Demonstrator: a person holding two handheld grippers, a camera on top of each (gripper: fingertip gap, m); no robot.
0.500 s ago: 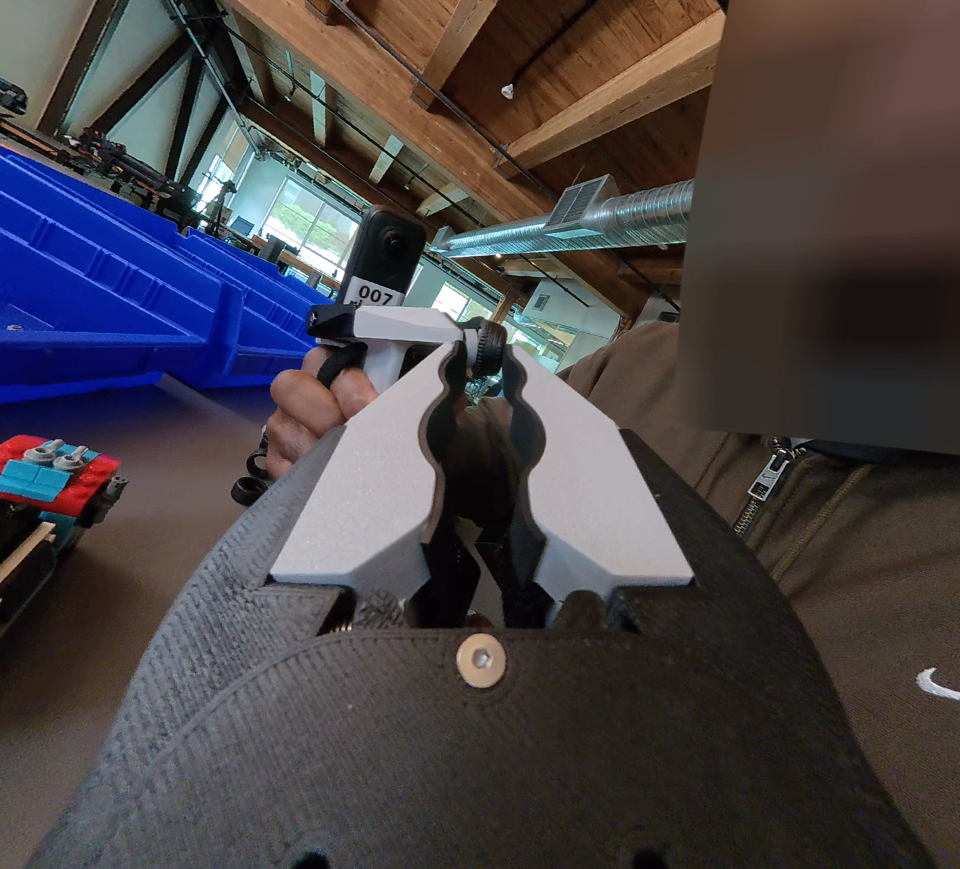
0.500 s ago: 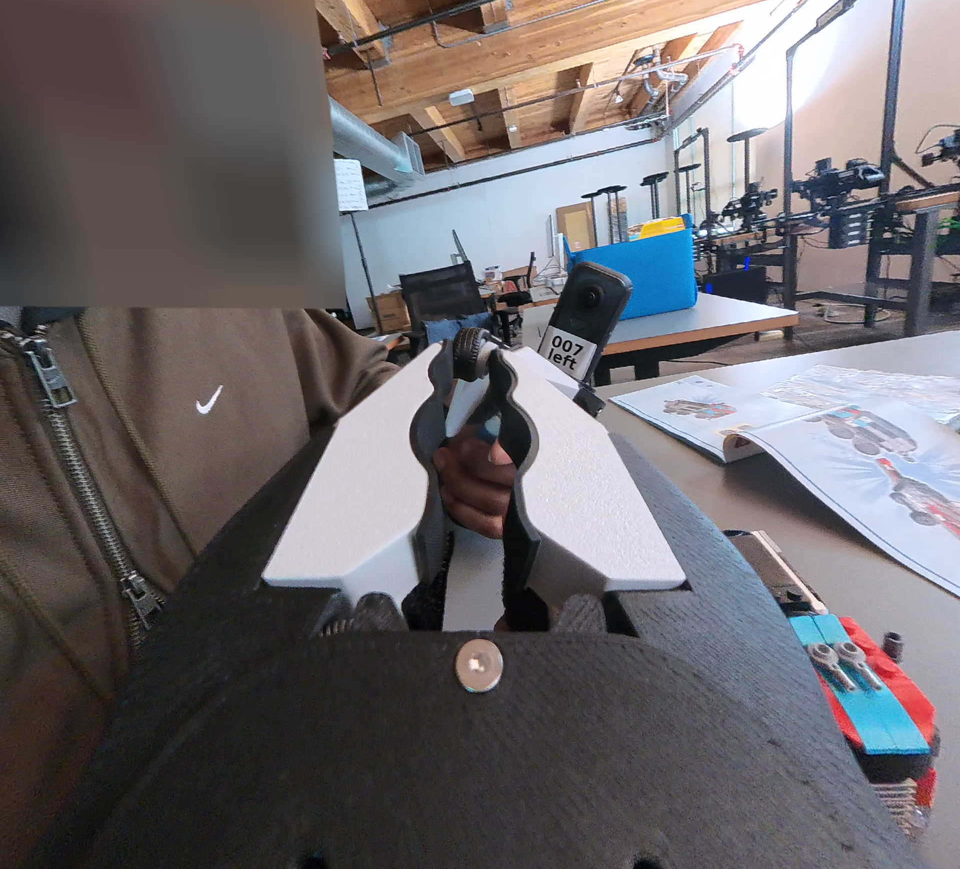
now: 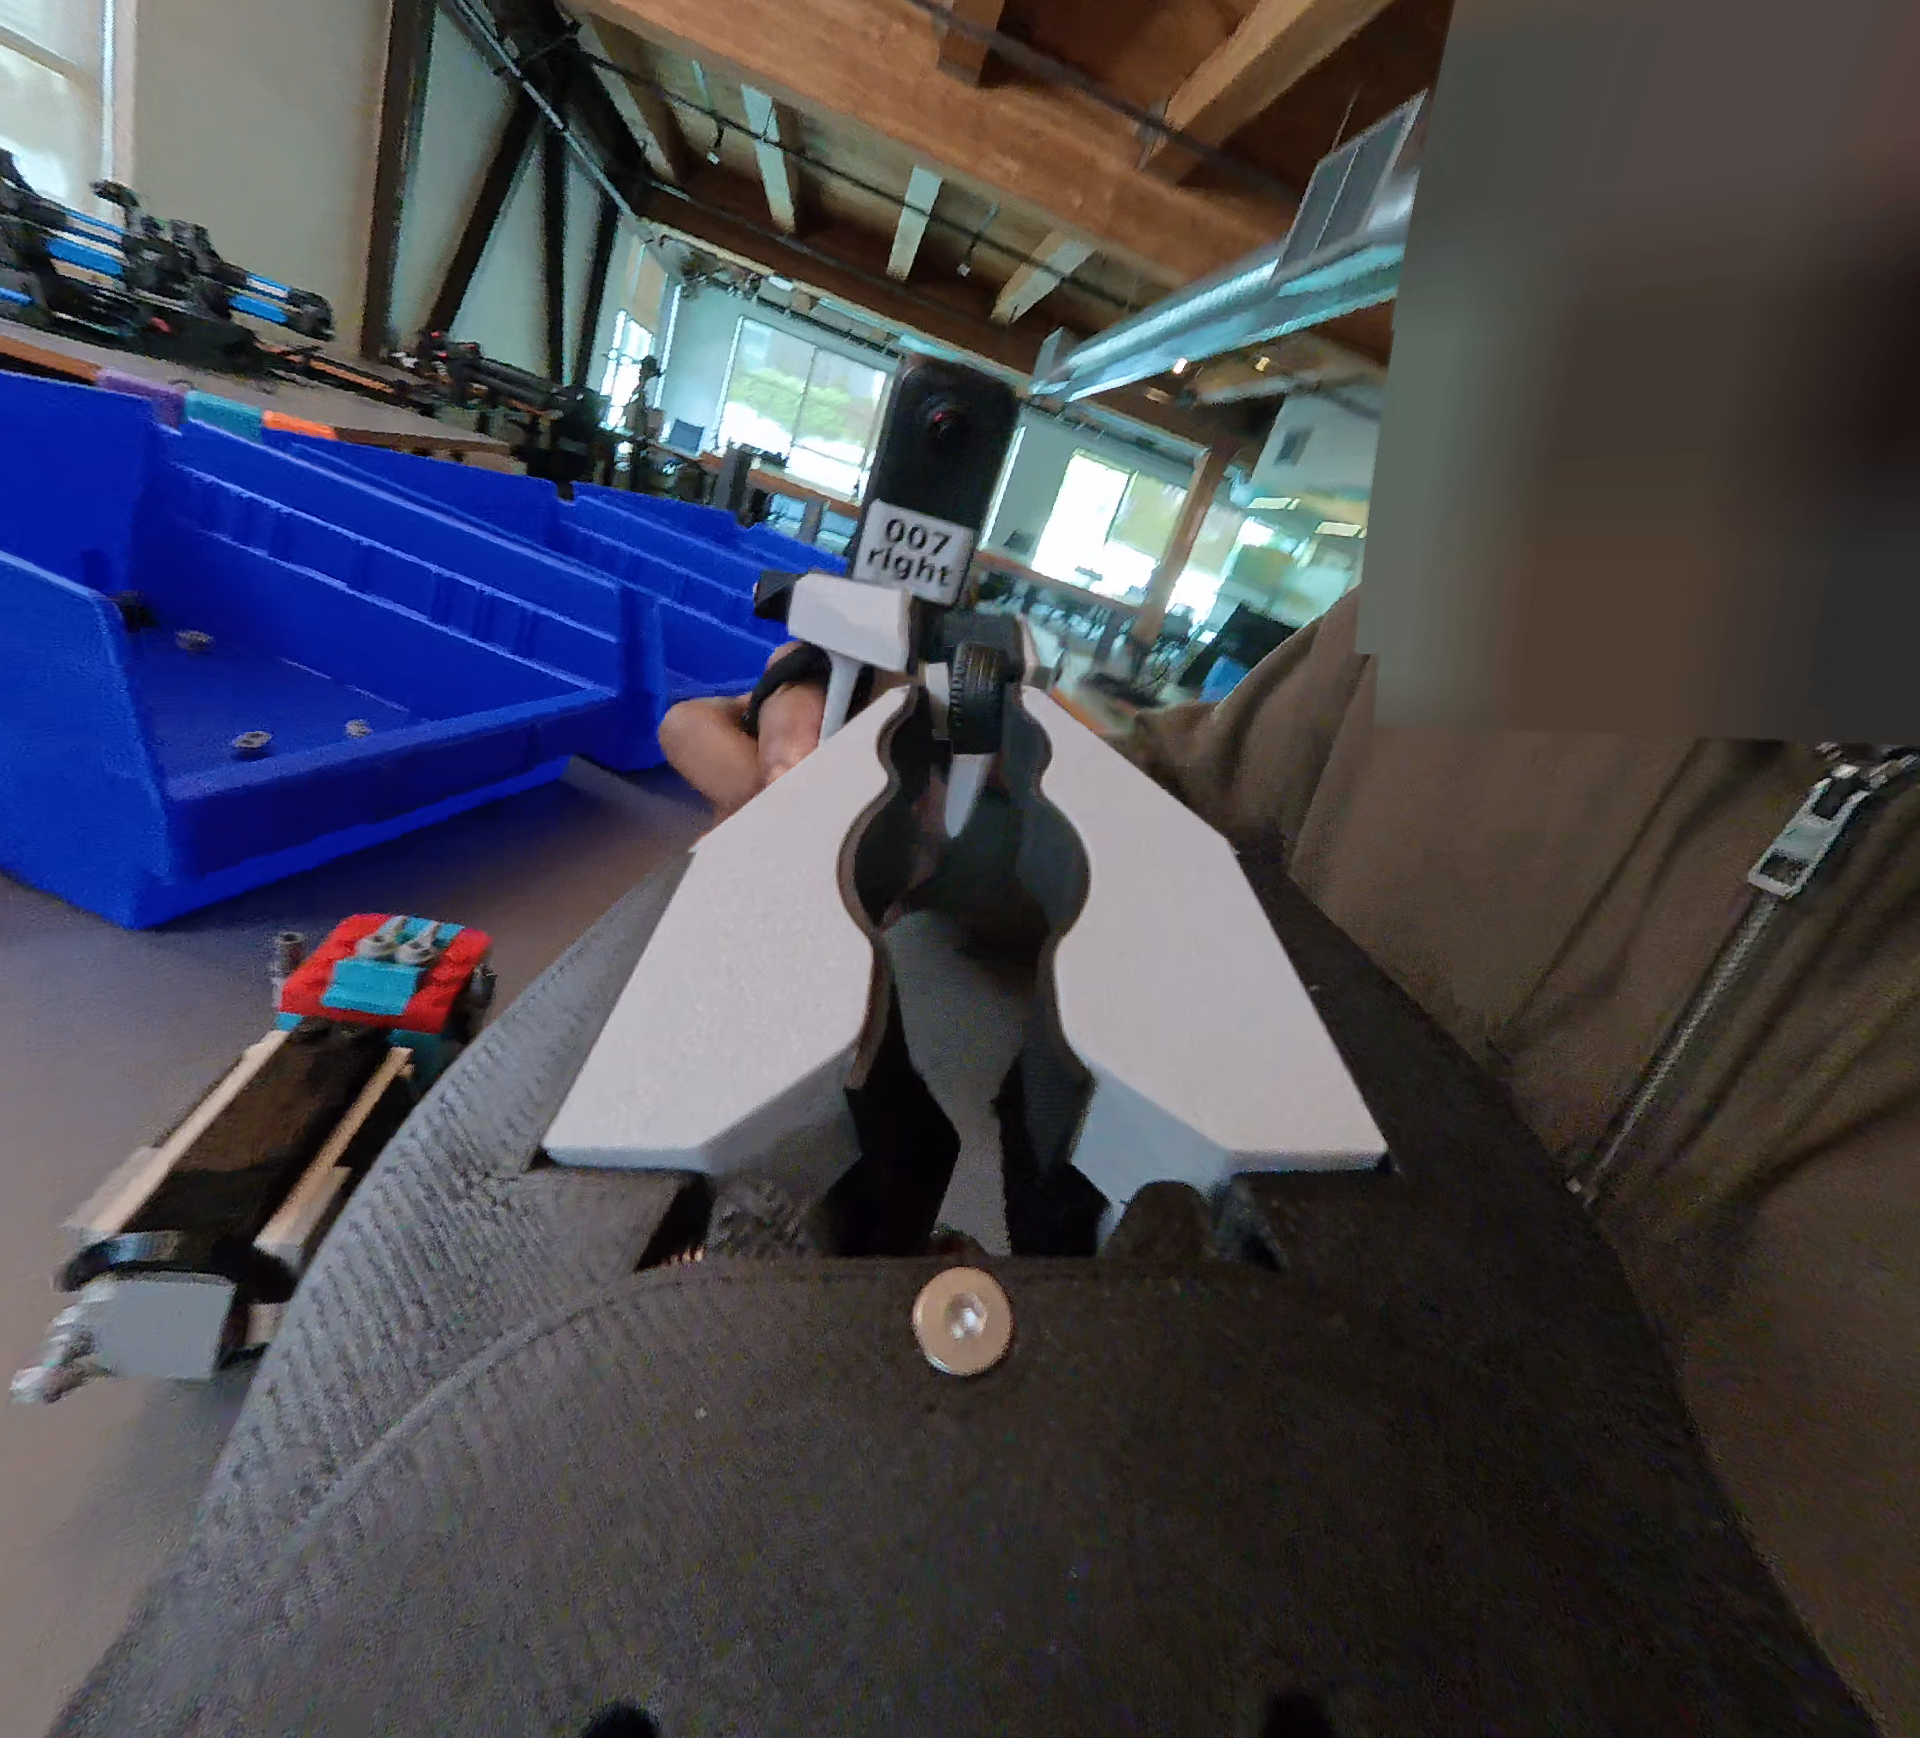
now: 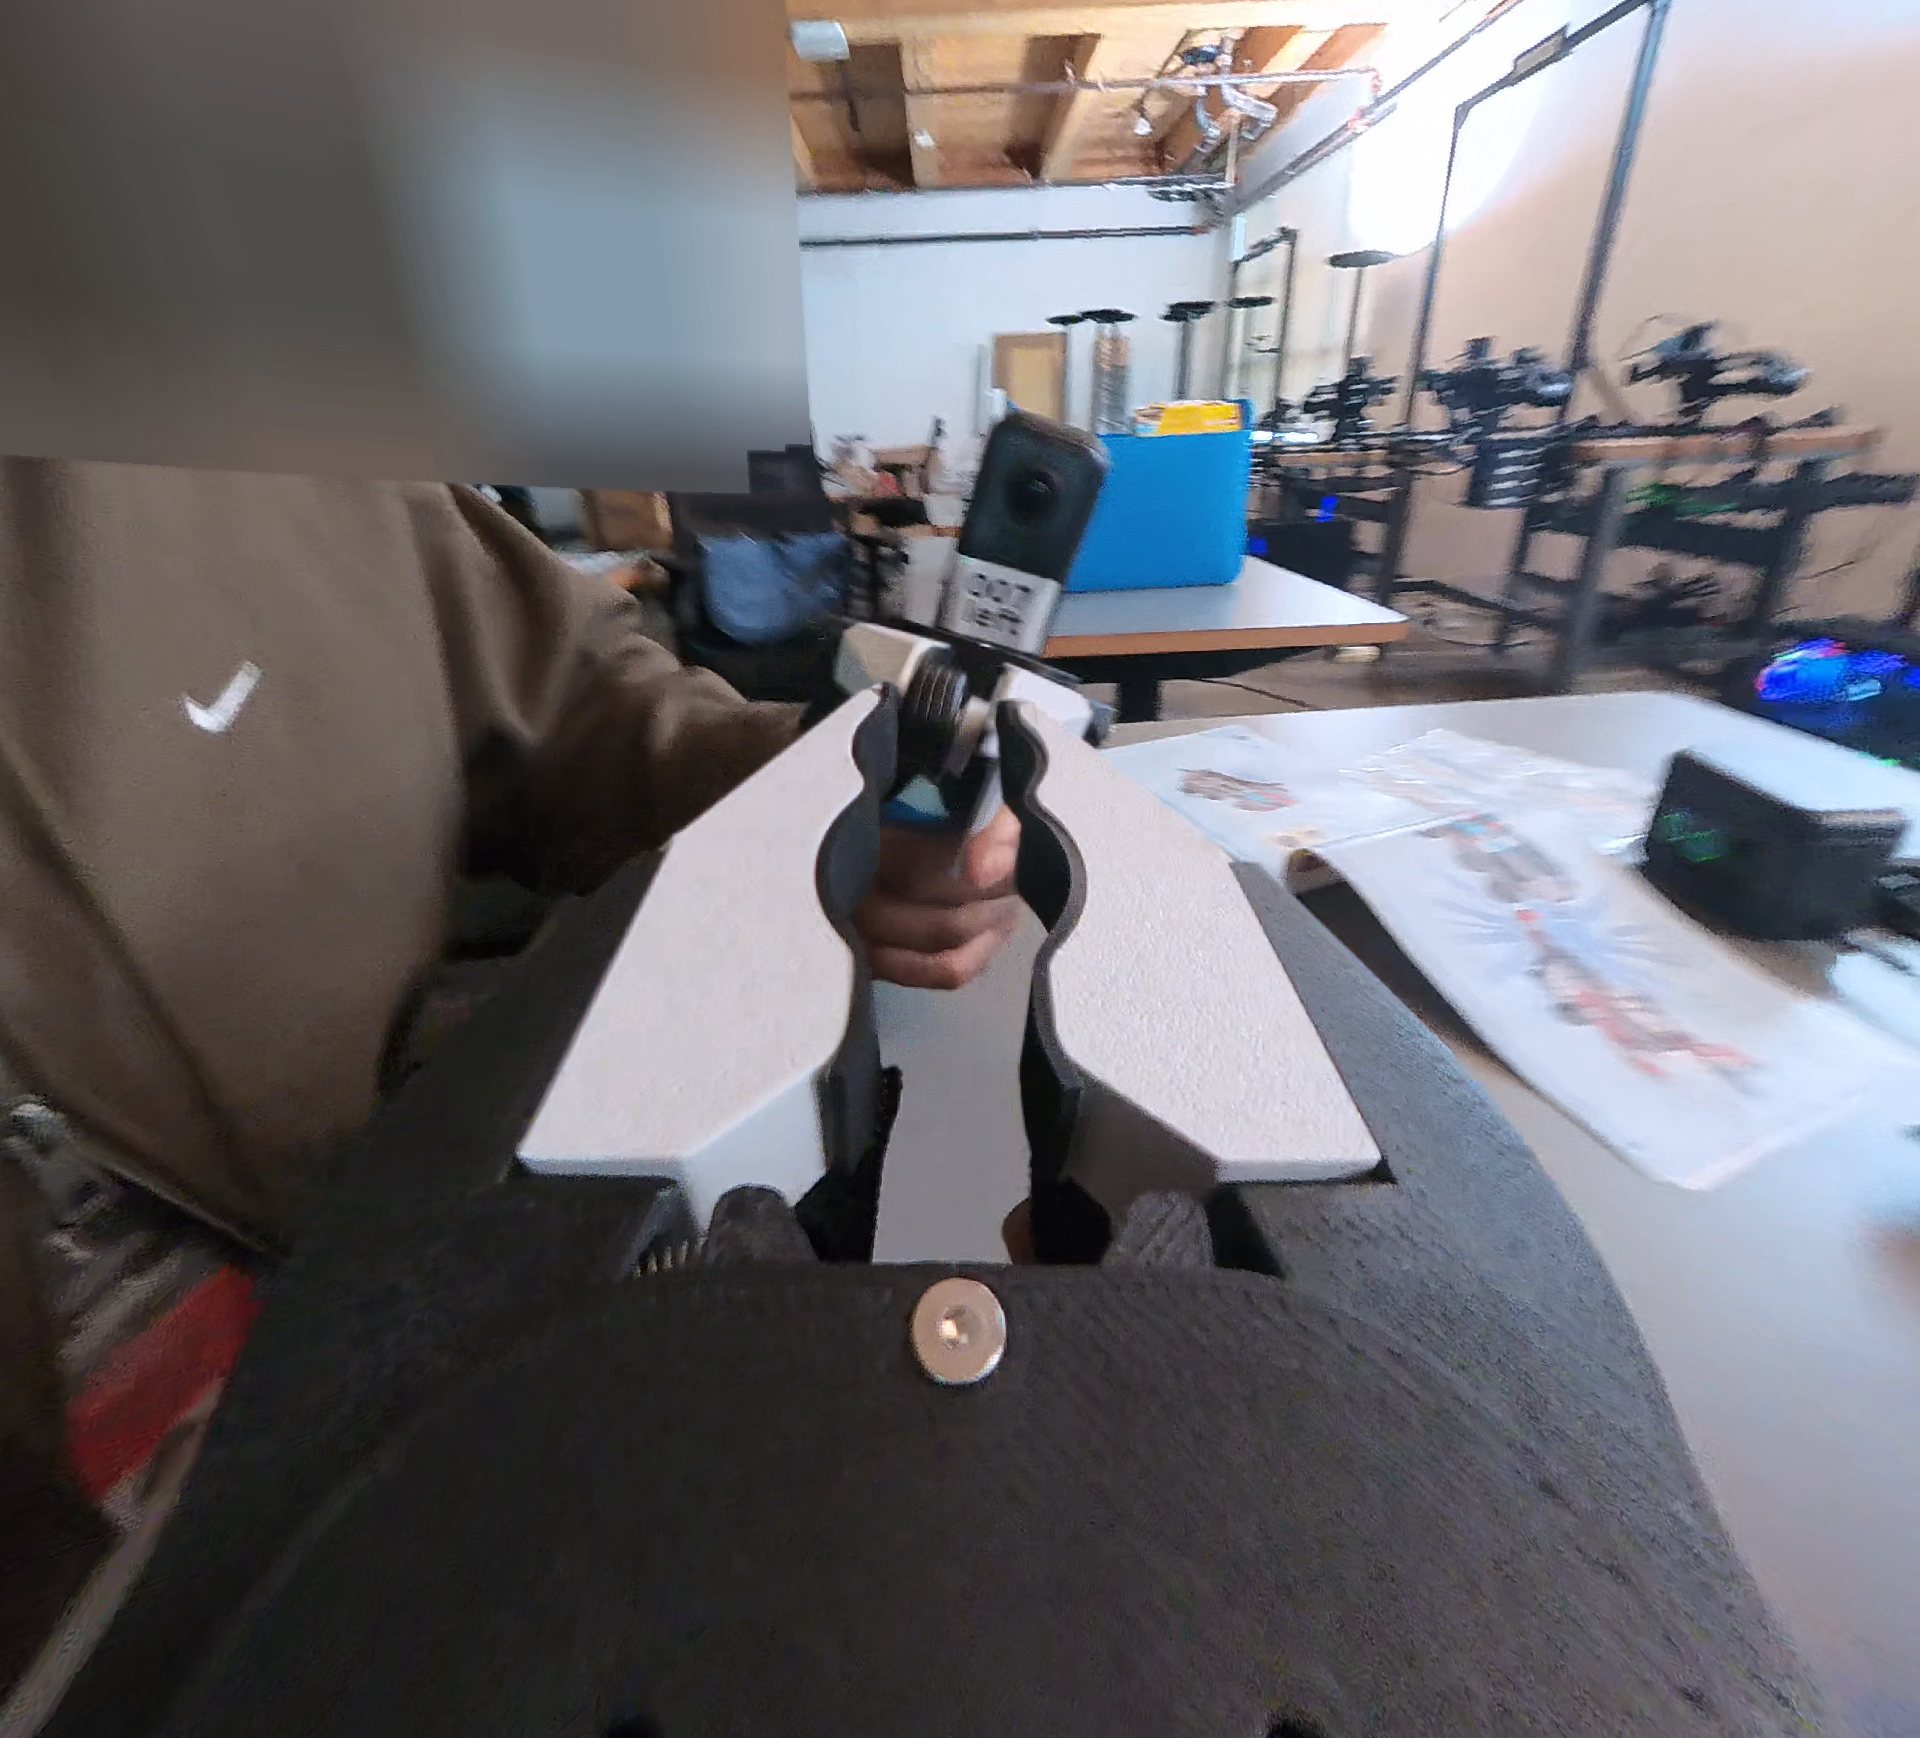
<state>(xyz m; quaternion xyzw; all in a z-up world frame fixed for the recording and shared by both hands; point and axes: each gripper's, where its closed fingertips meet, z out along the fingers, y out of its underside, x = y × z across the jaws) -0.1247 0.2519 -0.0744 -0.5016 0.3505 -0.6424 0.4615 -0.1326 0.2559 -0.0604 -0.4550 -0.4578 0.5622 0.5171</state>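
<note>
— So, what is on the left side of your left gripper's view?

— At about nine o'clock you have big blue bins [image 3: 312, 649] on the grey table [image 3: 125, 1044]. Lower down, near eight o'clock, a red and teal brick car [image 3: 384, 971] sits on the table, just beside your gripper's black body.

— And in the middle?

— Your left gripper [image 3: 966, 712] is lifted up off the table. It is pinching a small black wheel [image 3: 985, 696] at its very tips, at twelve o'clock from its body. Your right gripper [image 4: 945, 722] points straight back at it, tip to tip. Its two white fingers [image 3: 842, 701] stand apart and do not squeeze the wheel. The wheel sits right at those tips too.

— What is to the right?

— Your brown zip jacket [image 3: 1558, 961] fills the three o'clock side of that view.

— And from your right gripper's view?

— The jacket is now at nine o'clock. Your hand [image 4: 935, 909] on the left gripper shows in the middle. At three o'clock, an open picture booklet [image 4: 1455, 909] lies flat on the table, and a black box [image 4: 1766, 847] sits just past it.
</note>
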